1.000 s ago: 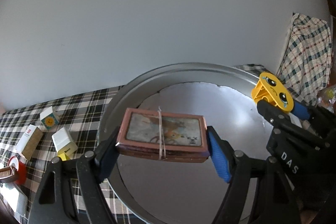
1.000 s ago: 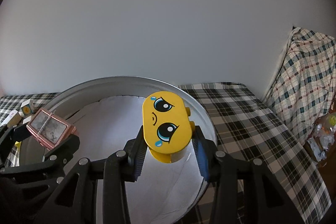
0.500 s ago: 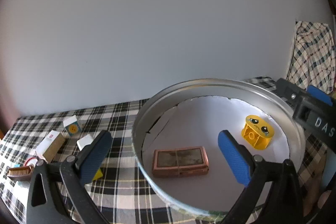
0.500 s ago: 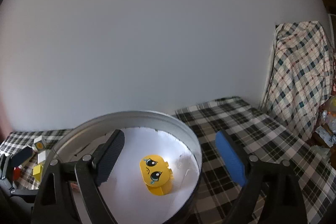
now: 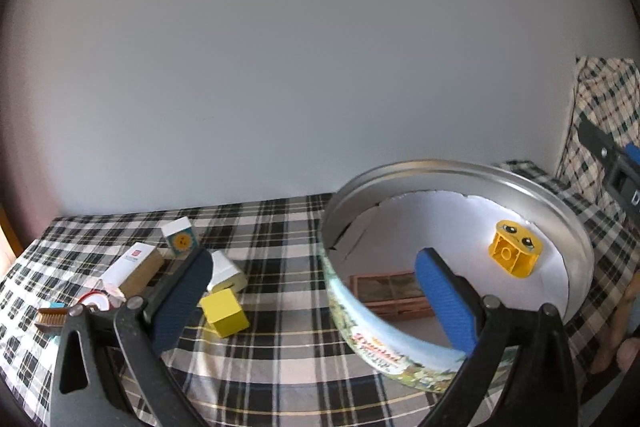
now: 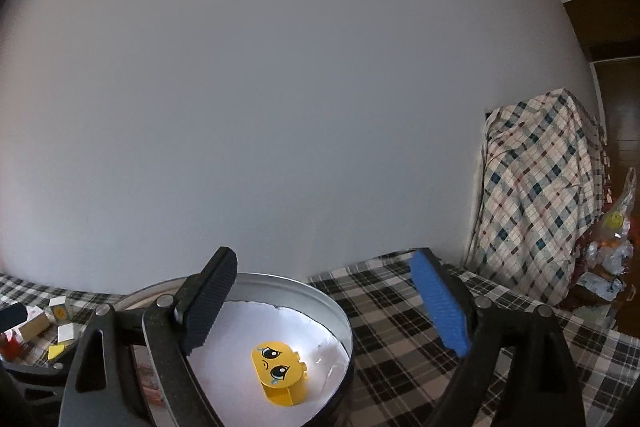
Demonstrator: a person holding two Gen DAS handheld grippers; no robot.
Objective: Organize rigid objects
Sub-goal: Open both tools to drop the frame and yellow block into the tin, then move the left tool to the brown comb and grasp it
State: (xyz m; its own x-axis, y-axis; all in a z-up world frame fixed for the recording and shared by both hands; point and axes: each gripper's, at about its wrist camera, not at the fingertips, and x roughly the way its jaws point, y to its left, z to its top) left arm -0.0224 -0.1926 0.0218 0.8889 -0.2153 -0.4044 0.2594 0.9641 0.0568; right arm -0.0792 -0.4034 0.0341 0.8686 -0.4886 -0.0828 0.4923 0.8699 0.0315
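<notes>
A round metal tin (image 5: 452, 169) (image 6: 304, 289) lined with white paper stands on the checked tablecloth. Inside it lie a flat brown framed box (image 5: 384, 285) and a yellow toy brick with a sad face (image 5: 516, 253) (image 6: 280, 373). My left gripper (image 5: 316, 299) is open and empty, held back over the tin's near left wall. My right gripper (image 6: 332, 301) is open and empty too, raised above the tin with the yellow brick below it. Left of the tin lie a yellow cube (image 5: 224, 313), a white box (image 5: 226, 269), a sun-print cube (image 5: 180, 239) and a long brown-and-white box (image 5: 132, 269).
A red-and-white round item (image 5: 94, 303) and a brown brush (image 5: 52, 317) lie at the table's left end. A piece of furniture draped in checked cloth (image 6: 540, 199) stands at the right, with a bag of wrappers (image 6: 608, 259) beside it. A plain wall lies behind.
Both grippers opened and dropped their loads into the tin: the framed box from the left, the yellow brick from the right. Both then drew back and up from the tin.
</notes>
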